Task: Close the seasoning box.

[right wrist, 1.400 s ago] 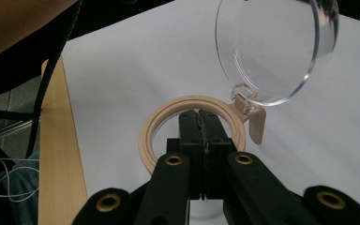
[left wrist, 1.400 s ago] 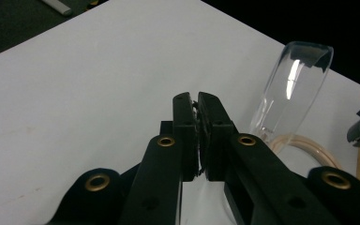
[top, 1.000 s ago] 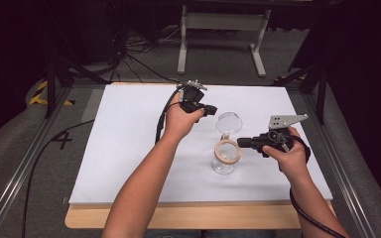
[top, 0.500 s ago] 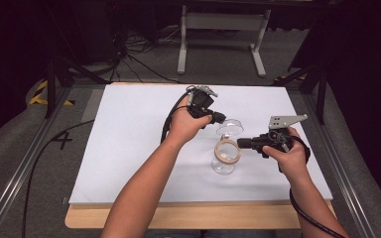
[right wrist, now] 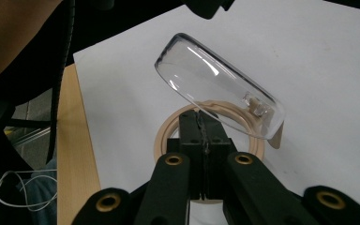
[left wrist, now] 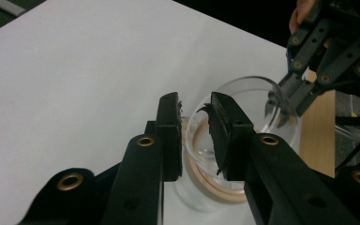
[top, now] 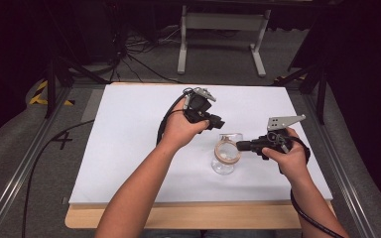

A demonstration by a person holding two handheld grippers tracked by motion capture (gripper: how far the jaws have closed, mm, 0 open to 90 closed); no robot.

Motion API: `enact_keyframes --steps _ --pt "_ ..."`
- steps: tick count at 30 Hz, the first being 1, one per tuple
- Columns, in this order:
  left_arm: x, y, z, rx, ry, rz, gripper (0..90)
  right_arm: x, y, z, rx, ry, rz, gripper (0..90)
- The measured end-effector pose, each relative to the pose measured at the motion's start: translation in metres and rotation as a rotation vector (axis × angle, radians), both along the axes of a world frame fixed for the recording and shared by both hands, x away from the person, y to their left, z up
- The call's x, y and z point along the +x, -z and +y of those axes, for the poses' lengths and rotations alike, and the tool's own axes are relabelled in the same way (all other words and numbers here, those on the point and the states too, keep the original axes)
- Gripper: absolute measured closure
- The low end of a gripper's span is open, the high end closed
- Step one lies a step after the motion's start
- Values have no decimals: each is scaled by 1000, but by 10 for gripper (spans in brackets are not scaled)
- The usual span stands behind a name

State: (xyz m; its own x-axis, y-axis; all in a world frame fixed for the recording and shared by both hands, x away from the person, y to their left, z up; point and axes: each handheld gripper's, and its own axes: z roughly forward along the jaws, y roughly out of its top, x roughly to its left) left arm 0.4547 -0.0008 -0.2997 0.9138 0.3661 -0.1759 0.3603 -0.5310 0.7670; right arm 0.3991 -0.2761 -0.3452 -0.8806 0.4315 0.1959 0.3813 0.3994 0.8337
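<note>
White table (top: 129, 148): R gripper (top: 240, 145) pinches jar (top: 225, 161) rim, lid (right wrist: 218, 89) up; L gripper (top: 218, 122) spread above

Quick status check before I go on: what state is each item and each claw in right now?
Glass jar: upright on the table, mouth uncovered.
Clear hinged lid: swung open, tilted up above the jar.
Tan seal ring: seated around the jar's mouth.
Right claw: shut on the jar rim.
Left claw: open, jaws apart just above the jar.
White table: flat.
</note>
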Motion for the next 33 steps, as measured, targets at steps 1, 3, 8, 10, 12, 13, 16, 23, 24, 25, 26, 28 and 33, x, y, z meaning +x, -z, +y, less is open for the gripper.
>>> enact_keyframes --steps 1,3,8,10,12,13,16,23,24,25,26,28,33 --pt "0 0 0 0 0 0 728 0 0 0 0 0 0 900" --pt "-7 -2 6 12 7 -8 724 -1 -1 1 -13 -4 -2 900" --pt "-31 -4 27 30 12 -24 713 -4 -2 3 -40 -20 -3 900" --pt "-39 -2 33 36 3 -21 706 -5 -3 4 -54 -26 -1 900" --pt "-43 -1 38 44 -1 -18 704 -5 -3 4 -58 -29 0 900" --pt "-48 1 42 47 -11 -18 702 -5 -3 4 -62 -33 2 900" --pt "-59 9 52 56 -30 -23 692 -6 -2 5 -77 -40 6 900" --pt "-77 31 76 44 -87 -1 673 -8 0 9 -109 -52 12 900" --pt "-80 34 80 36 -93 3 667 -8 0 9 -112 -52 16 900" --pt "-80 36 83 26 -93 5 662 -8 1 10 -115 -51 17 900" --pt "-81 38 86 9 -104 18 661 -8 1 10 -118 -53 17 900" --pt "-79 43 91 39 -124 25 650 -9 1 10 -130 -53 18 900" --pt "-75 54 102 49 -158 56 644 -9 3 12 -147 -67 33 900"
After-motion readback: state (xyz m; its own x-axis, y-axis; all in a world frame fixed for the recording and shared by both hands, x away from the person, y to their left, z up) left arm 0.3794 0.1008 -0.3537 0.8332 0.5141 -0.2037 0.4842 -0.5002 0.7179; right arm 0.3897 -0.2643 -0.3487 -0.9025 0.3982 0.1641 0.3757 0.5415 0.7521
